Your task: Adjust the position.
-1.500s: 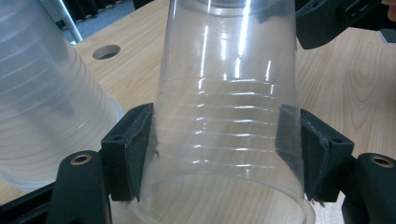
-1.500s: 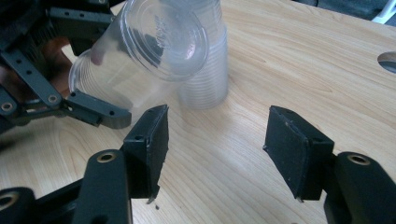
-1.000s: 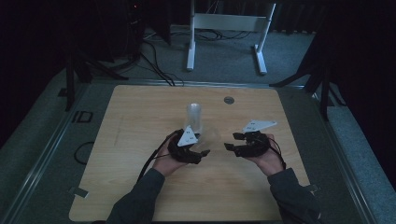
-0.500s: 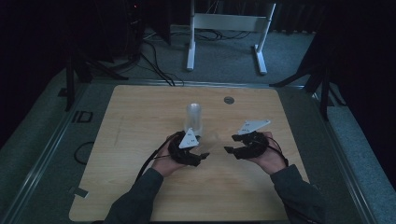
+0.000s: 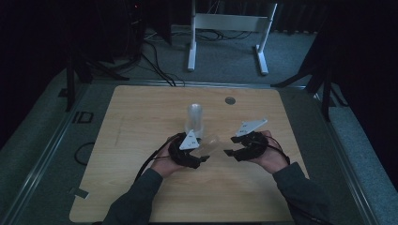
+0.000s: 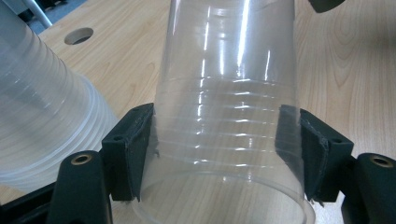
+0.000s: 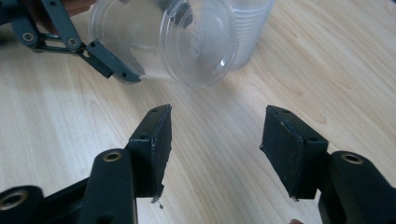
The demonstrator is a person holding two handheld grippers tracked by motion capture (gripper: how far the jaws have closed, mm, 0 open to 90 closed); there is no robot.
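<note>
Clear cup [image 6: 226, 116] in left hand-held gripper [image 6: 219, 154]

A light wooden worktop [image 5: 141, 117] fills the middle of the high view, with a round hole [image 5: 229, 100] near its far edge, right of centre. A grey metal frame [image 5: 56, 140] borders it. Beyond, at the upper centre of the frame, a white stand [image 5: 230, 23] rests on grey carpet [image 5: 225, 65], with black cables [image 5: 155, 61] trailing at the upper left. A small grey tab [image 5: 80, 192] lies at the worktop's lower left corner.
</note>
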